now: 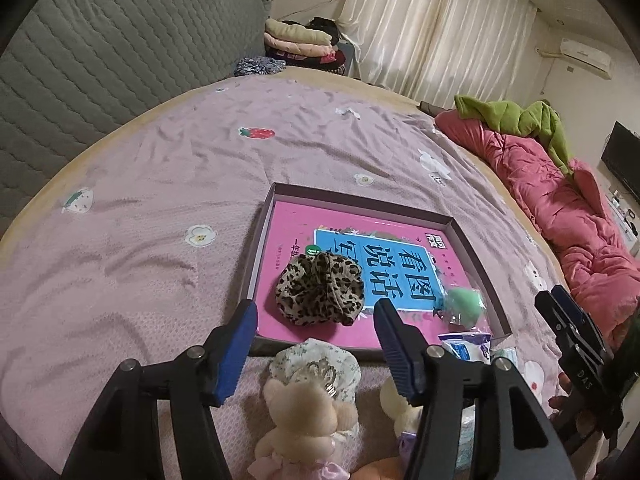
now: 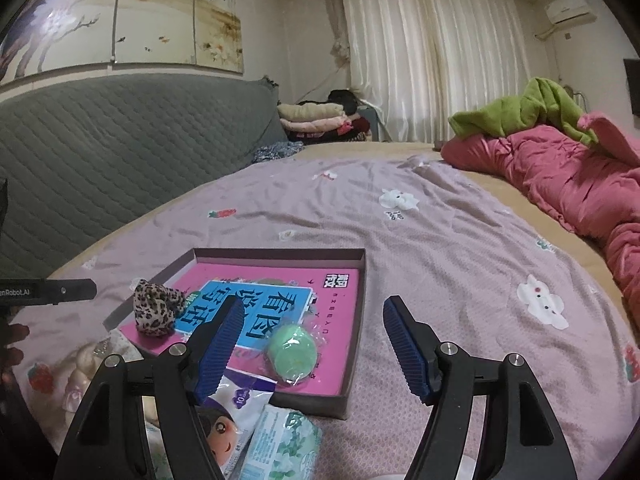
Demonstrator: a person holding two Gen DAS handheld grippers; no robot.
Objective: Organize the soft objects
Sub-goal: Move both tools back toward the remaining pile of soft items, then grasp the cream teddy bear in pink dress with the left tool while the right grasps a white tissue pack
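Note:
A shallow box (image 1: pixel 360 197) (image 2: pixel 280 254) with a pink book in it lies on the bed. A leopard-print scrunchie (image 1: pixel 320 290) (image 2: pixel 156 312) and a wrapped green soft ball (image 1: pixel 464 306) (image 2: pixel 292 354) rest on the book. My left gripper (image 1: pixel 316 309) is open just short of the scrunchie, nothing between its pads. Below it lies a cream plush bear (image 1: pixel 304 404) with a second plush (image 1: pixel 396 400) beside it. My right gripper (image 2: pixel 314 306) hangs open over the box's near right part, above the ball, empty. Tissue packs (image 2: pixel 236 404) (image 1: pixel 466 346) lie in front of the box.
A purple sheet (image 1: pixel 160 200) with printed fruit covers the bed. A pink quilt (image 1: pixel 560 208) with a green garment on it runs along the right side. A grey padded headboard (image 1: pixel 100 60) stands at the far left, with folded clothes (image 1: pixel 300 40) stacked beyond it.

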